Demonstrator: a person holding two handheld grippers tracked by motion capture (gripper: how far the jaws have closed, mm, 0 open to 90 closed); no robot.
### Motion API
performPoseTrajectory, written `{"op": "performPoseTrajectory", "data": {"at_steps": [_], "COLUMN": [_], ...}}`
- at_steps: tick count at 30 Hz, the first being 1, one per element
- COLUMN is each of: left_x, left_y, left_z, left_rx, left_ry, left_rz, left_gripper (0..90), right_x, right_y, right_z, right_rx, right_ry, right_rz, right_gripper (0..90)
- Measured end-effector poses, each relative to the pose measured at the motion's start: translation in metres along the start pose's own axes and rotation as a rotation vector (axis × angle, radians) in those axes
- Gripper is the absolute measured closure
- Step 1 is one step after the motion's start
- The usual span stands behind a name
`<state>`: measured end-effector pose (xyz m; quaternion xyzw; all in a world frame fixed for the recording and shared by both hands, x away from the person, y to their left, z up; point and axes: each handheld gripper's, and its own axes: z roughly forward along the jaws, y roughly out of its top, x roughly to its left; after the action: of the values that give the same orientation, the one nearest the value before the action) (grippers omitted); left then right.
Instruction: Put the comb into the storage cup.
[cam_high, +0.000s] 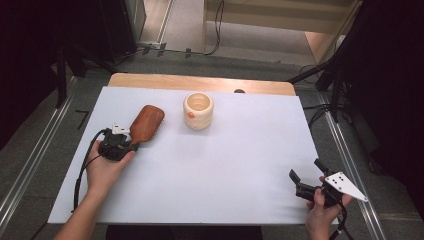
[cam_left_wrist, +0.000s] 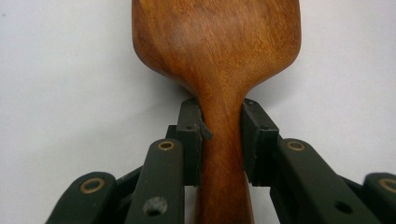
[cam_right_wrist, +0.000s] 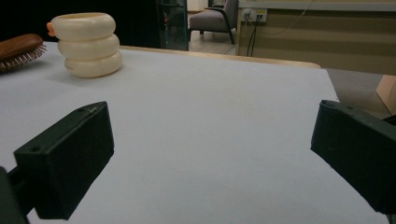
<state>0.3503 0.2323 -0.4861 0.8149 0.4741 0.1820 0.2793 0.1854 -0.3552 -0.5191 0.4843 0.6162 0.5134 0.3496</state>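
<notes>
One wooden hairbrush (cam_high: 146, 123) is lying on the tabletop (cam_high: 225, 165) at about ten o'clock. One cream ribbed cup (cam_high: 198, 111) is standing at about twelve o'clock. Two grippers are showing: the left gripper (cam_high: 126, 139) at nine o'clock, the right gripper (cam_high: 300, 182) at four o'clock.

Table (cam_high: 210, 165): centre of the high view.
Brush (cam_high: 146, 123): on the table, upper left, left of the cup.
Cup (cam_high: 198, 110): on the table, upper centre, apart from the brush.
Left gripper (cam_high: 126, 142): left side, at the brush's near end.
Right gripper (cam_high: 300, 182): lower right, at the table's near right corner.
</notes>
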Motion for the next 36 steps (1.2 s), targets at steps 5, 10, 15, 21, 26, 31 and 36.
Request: {"op": "performPoseTrajectory", "data": {"at_steps": [5, 10, 15, 21, 26, 31, 36], "left_x": [-0.002, -0.005, -0.011, -0.019, -0.025, -0.035, -0.045], "left_y": [-0.001, -0.003, -0.004, -0.003, -0.001, -0.001, 0.001], "left_z": [-0.005, -0.011, -0.017, -0.029, -0.038, -0.044, -0.048], "left_rx": [-0.03, -0.073, -0.117, -0.178, -0.227, -0.271, -0.304], "left_ry": [-0.006, -0.017, -0.019, -0.022, -0.034, -0.04, -0.055], "left_rz": [-0.01, -0.016, -0.02, -0.011, -0.017, 0.005, 0.018], "left_gripper": [72.4, 72.4, 72.4, 72.4, 72.4, 72.4, 72.4], "right_x": [0.006, 0.009, 0.011, 0.02, 0.03, 0.041, 0.052], "right_y": [0.002, 0.004, 0.007, 0.014, 0.023, 0.034, 0.046], "right_z": [-0.001, 0.001, 0.003, 0.007, 0.009, 0.012, 0.015], "right_rx": [0.013, 0.035, 0.051, 0.061, 0.056, 0.056, 0.06], "right_ry": [0.009, 0.022, 0.045, 0.069, 0.088, 0.119, 0.141], "right_rz": [-0.037, -0.053, -0.045, -0.044, -0.052, -0.051, -0.05], "right_gripper": [0.0, 0.0, 0.0, 0.0, 0.0, 0.0, 0.0]}}
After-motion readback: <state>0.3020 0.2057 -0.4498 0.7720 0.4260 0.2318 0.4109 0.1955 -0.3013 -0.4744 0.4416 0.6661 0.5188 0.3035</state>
